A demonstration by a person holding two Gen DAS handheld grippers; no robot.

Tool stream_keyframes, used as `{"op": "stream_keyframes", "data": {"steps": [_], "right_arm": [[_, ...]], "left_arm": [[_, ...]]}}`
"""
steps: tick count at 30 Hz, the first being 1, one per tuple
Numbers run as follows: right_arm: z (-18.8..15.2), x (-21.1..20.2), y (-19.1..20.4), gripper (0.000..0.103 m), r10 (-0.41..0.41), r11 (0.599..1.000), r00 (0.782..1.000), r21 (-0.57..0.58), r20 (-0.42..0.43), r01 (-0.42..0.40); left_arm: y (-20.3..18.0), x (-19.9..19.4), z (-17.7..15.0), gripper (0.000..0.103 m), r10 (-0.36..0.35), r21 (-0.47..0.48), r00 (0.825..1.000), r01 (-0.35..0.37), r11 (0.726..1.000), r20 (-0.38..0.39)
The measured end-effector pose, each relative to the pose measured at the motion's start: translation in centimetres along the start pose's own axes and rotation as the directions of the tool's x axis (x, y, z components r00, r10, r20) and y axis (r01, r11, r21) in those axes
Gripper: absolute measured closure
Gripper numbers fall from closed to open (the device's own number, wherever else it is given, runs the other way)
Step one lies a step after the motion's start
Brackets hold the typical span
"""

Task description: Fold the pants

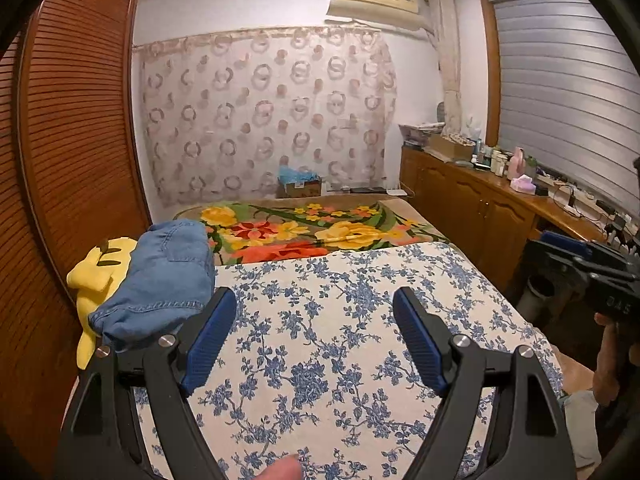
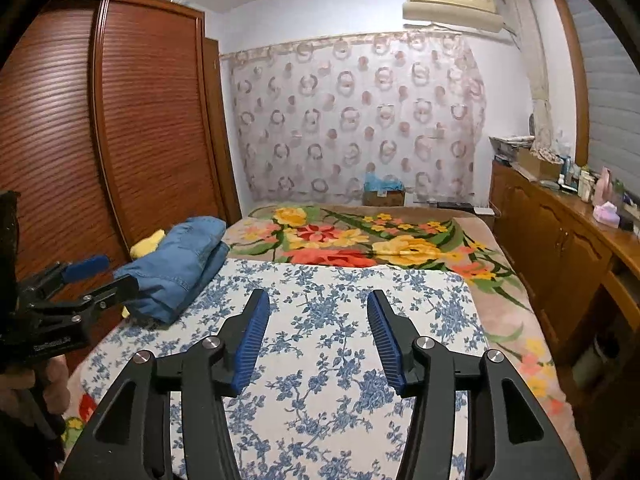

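A bed with a blue flower sheet [image 1: 340, 340] fills the room. Folded jeans [image 1: 160, 276] lie at ten o'clock on a yellow toy [image 1: 100, 268]. The left gripper [image 1: 316, 336] and right gripper [image 2: 316, 336] are open, holding nothing. Only the right view shows both wardrobe [image 2: 120, 128] doors.

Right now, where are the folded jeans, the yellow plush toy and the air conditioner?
folded jeans [image 1: 160, 276], left wrist view, middle of the top denim layer.
yellow plush toy [image 1: 102, 266], left wrist view, its upper body.
air conditioner [image 2: 452, 6], right wrist view, front panel.
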State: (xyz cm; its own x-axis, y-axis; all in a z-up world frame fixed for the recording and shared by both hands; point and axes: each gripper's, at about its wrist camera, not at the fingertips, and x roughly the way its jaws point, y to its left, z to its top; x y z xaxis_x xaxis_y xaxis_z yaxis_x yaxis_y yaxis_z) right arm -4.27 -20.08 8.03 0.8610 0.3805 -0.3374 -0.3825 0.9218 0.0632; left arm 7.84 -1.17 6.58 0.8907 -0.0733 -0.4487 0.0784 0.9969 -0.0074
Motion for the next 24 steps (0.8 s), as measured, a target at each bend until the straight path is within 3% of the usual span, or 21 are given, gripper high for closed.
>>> {"op": "stream_keyframes", "data": {"steps": [7,24], "right_arm": [[-0.6,0.2,0.7,0.035,-0.034,0.999,0.999,0.01,0.022,0.034],[-1.0,0.9,0.8,0.034,-0.056,0.998,0.998,0.011,0.038,0.056]], "left_arm": [[0.0,-0.1,-0.6,0.022,0.019,0.002,1.0,-0.02,1.0,0.003],[-0.1,-0.6,-0.8,0.022,0.027,0.006,1.0,-0.027,1.0,0.012]]}}
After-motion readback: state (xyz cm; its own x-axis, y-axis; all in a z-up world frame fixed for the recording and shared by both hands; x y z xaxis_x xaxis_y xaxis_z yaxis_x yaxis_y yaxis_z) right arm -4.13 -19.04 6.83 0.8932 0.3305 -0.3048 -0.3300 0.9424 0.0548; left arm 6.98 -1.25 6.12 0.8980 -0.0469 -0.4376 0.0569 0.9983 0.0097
